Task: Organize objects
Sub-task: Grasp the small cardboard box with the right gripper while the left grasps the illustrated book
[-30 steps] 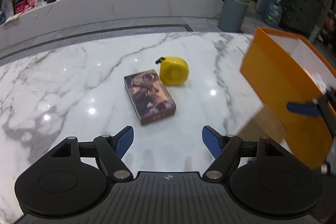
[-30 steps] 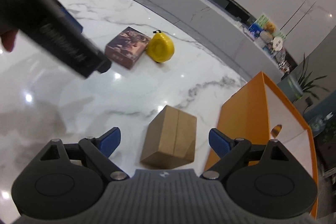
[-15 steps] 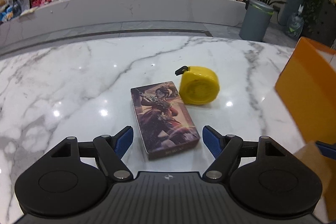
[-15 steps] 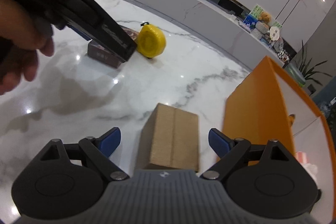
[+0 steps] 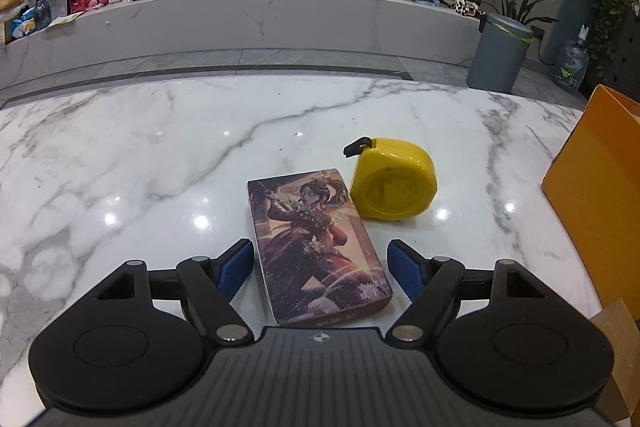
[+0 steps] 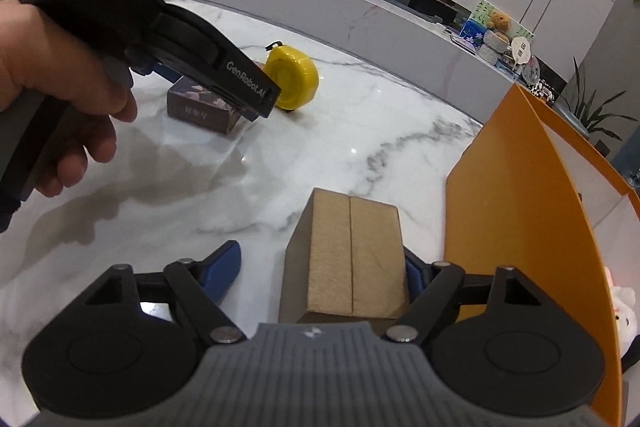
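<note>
A picture box [image 5: 320, 243] with an illustrated figure lies flat on the white marble table [image 5: 140, 167]. My left gripper [image 5: 320, 245] straddles its near end, jaws opening, with a gap on each side. A yellow tape measure [image 5: 394, 183] stands just behind the box. In the right wrist view a brown cardboard box [image 6: 352, 259] sits between the fingers of my right gripper [image 6: 322, 255], whose jaws are closing. Its right pad [image 6: 412, 275] touches the box's side and its left pad [image 6: 224, 267] stands clear. The picture box [image 6: 200, 107] and tape measure [image 6: 294, 79] lie further left.
An open orange box [image 6: 520, 195] stands right of the cardboard box, with a white plush toy [image 6: 624, 307] inside. A person's hand [image 6: 60, 107] holds the left gripper's handle. Beyond the table's far edge are a long marble counter [image 5: 240, 23] and a grey bin [image 5: 498, 55].
My left gripper moved forward and down until the picture box came between its fingers. My right gripper sank and rolled, and its fingers narrowed around the cardboard box.
</note>
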The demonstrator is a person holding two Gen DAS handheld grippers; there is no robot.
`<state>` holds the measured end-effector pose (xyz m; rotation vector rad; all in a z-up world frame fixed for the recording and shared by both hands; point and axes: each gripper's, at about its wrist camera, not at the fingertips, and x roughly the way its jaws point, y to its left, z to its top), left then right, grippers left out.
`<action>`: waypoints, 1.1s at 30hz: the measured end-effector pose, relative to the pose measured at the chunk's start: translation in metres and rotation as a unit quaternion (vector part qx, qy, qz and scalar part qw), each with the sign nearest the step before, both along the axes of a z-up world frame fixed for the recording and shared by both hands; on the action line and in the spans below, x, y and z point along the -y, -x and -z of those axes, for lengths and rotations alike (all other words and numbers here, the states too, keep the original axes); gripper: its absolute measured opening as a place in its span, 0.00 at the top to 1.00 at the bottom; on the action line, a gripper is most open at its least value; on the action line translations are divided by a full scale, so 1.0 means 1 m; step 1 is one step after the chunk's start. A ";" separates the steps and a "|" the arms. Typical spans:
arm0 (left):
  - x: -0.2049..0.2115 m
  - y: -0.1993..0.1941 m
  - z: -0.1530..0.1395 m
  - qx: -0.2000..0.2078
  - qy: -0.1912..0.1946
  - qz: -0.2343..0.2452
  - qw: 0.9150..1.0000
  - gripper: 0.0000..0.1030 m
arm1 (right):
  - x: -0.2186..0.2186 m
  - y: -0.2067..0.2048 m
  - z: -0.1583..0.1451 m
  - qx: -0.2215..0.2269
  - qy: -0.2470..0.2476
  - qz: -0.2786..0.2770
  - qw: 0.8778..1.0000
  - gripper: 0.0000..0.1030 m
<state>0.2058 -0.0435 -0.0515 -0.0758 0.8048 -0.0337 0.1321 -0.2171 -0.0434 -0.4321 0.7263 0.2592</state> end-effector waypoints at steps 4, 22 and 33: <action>0.000 0.001 0.000 0.003 -0.008 0.003 1.000 0.20 | 0.004 -0.002 -0.001 -0.003 -0.007 0.006 1.000 0.38; -0.001 0.048 -0.004 -0.017 -0.006 0.054 0.998 0.30 | 0.006 0.005 -0.002 -0.046 -0.052 0.001 0.998 0.50; 0.003 0.111 -0.013 -0.086 -0.002 0.036 0.996 0.30 | 0.003 0.028 -0.003 -0.066 -0.079 -0.003 0.995 0.51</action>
